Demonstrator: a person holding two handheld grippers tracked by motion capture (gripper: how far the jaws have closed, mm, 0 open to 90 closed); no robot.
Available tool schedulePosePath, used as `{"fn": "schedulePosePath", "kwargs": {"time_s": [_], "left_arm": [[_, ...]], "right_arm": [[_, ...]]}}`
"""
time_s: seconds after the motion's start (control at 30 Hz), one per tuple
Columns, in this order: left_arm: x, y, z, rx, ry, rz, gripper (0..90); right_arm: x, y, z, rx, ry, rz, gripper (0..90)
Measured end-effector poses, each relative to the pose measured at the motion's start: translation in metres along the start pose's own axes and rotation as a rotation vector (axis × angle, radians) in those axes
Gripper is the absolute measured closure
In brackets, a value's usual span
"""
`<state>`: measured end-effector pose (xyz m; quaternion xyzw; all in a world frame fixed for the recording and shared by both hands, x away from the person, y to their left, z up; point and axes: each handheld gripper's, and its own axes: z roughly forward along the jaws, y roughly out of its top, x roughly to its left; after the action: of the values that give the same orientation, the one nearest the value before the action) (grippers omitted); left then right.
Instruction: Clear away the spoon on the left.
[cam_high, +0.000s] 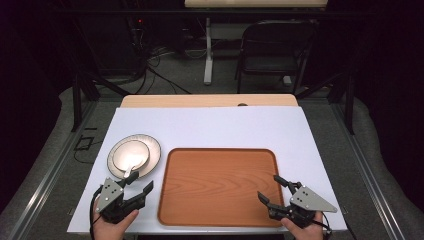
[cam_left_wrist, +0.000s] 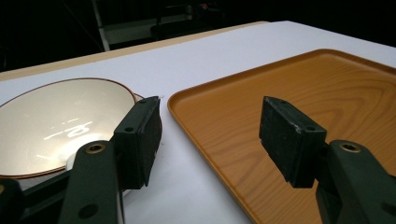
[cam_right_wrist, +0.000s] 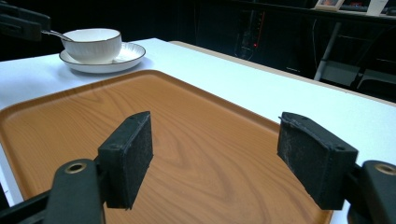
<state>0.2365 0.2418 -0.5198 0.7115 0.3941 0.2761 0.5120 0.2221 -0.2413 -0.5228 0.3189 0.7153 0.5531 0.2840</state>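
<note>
Table: white sheet (cam_high: 210, 131) covers the top; a bare wooden strip (cam_high: 207, 100) shows along the far edge at 12 o'clock
Tray (cam_high: 220, 185): orange, wood-grained, nothing on it; sits centre and near the front edge, between the two grippers
Plate (cam_high: 152, 155): at 9 o'clock of the tray, just beside its left rim; white with a dark rim line
Bowl (cam_high: 131, 154): white, upright on the plate; a spoon (cam_high: 129, 172) leans in it, handle pointing toward 6 o'clock
Left gripper (cam_high: 134, 184): at 7 o'clock, held in a hand (cam_high: 112, 225); jaws spread apart, gripping nothing; in its own view one jaw hangs by the bowl, the other over the tray's rim
Right gripper (cam_high: 272, 190): at 5 o'clock over the tray's near right corner; jaws wide apart, nothing between them
Room: dark; grey floor; a black folding chair (cam_high: 275, 47) at 1 o'clock beyond the table; a white table leg (cam_high: 208, 50) at 12; cables (cam_high: 155, 60) on the floor at 11
</note>
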Motion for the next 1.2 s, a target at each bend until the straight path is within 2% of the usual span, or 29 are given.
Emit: {"fn": "schedulePosePath", "kwargs": {"time_s": [0.2,0.23,0.3,0.33,0.5,0.67,0.8,0.87,0.97,1.03,1.1,1.2], "left_arm": [[0.003,0.0,-0.001,0.01,0.005,-0.026,37.5],[0.005,0.0,0.0,0.016,0.007,-0.042,37.5],[0.006,0.0,0.0,0.017,0.005,-0.047,37.3],[0.007,0.0,0.0,0.018,0.013,-0.057,36.3],[0.009,0.001,-0.002,-0.006,0.048,-0.056,33.8],[0.012,0.001,-0.007,-0.024,0.077,-0.071,32.8],[0.015,0.002,-0.011,-0.042,0.1,-0.098,32.2],[0.018,0.002,-0.012,-0.044,0.106,-0.106,31.4],[0.02,0.002,-0.014,-0.048,0.123,-0.111,31.4],[0.024,0.003,-0.017,-0.048,0.153,-0.129,31.4],[0.025,0.005,-0.018,-0.049,0.158,-0.137,31.4],[0.029,0.012,-0.021,-0.041,0.193,-0.132,31.4]], "right_arm": [[0.002,0.001,-0.002,-0.017,0.001,-0.014,29.3],[0.003,0.001,-0.002,-0.009,0.017,-0.003,29.7],[0.002,0.001,-0.002,-0.005,0.024,-0.009,29.6],[0.002,0.0,0.0,0.014,0.028,-0.008,29.5],[0.002,-0.001,0.002,0.03,0.01,-0.01,23.1],[0.003,0.0,0.001,-0.011,0.013,-0.021,16.6],[0.004,0.001,0.0,-0.029,0.006,-0.01,14.2],[0.004,0.0,0.001,-0.021,0.0,-0.029,14.2],[0.004,0.0,0.002,-0.015,0.003,-0.033,14.2],[0.005,-0.001,0.003,-0.013,0.014,-0.034,14.2],[0.005,-0.001,0.003,-0.01,0.015,-0.033,14.1],[0.005,-0.001,0.004,-0.002,0.016,-0.035,14.2]]}}
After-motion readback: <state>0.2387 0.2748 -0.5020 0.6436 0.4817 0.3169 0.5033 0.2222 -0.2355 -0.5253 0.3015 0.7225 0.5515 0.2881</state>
